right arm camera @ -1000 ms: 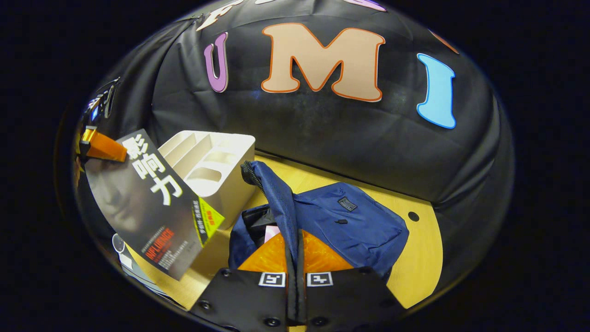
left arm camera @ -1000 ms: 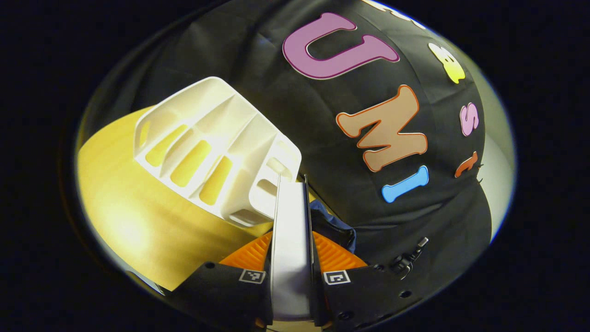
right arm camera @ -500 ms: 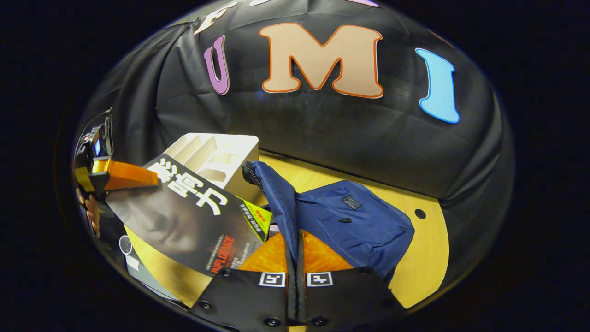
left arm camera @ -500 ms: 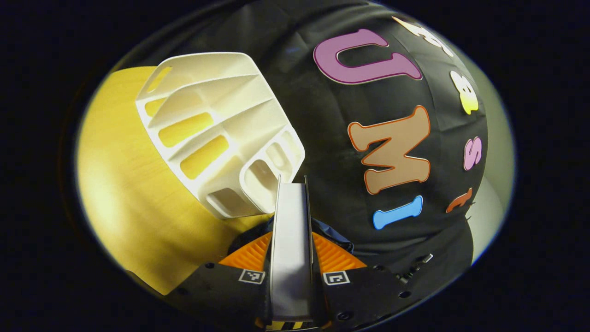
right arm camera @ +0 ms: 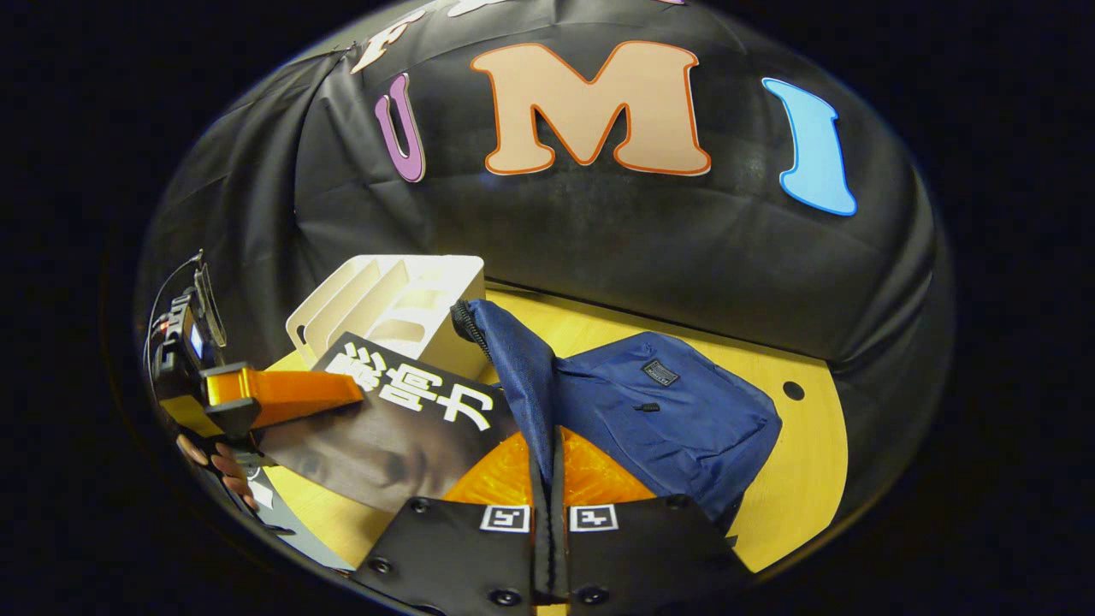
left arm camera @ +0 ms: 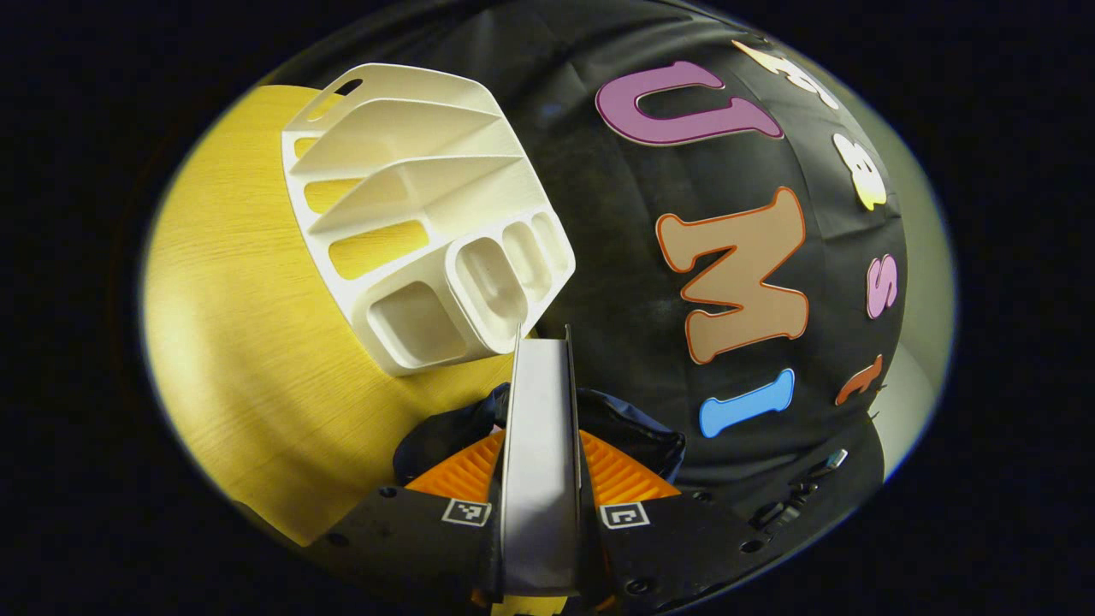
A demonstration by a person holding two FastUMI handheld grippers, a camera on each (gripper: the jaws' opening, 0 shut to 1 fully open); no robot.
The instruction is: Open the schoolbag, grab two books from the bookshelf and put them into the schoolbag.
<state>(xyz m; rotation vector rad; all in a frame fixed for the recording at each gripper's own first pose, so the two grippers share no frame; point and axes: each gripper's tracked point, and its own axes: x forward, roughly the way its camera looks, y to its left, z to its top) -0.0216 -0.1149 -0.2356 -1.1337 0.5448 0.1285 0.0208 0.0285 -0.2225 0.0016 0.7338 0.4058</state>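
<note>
My left gripper [left arm camera: 541, 441] is shut on a dark-covered book [left arm camera: 539, 402], seen edge-on between its orange fingers [left arm camera: 466, 466]. Just beyond it gapes the dark mouth of the navy schoolbag [left arm camera: 637, 432]. In the right gripper view the same book [right arm camera: 402, 419] lies tilted at the bag's left side, its far corner hidden behind the raised flap. The left gripper [right arm camera: 287, 398] holds it from the left. My right gripper [right arm camera: 547, 458] is shut on the zipped edge of the schoolbag's flap [right arm camera: 513, 359] and holds it up. The schoolbag [right arm camera: 676, 411] lies on the wooden table.
The white bookshelf [left arm camera: 428, 214] [right arm camera: 402, 299] stands on the yellow wooden table [left arm camera: 248, 342] behind the bag, against the black cloth wall. A hand [right arm camera: 214, 453] grips the left gripper. Something flat and grey [right arm camera: 287, 522] lies at the table's near left. The table has a small hole [right arm camera: 793, 391].
The left gripper has come down and toward the bag with the book, which now lies flatter and reaches the bag's mouth. The right gripper keeps the flap raised.
</note>
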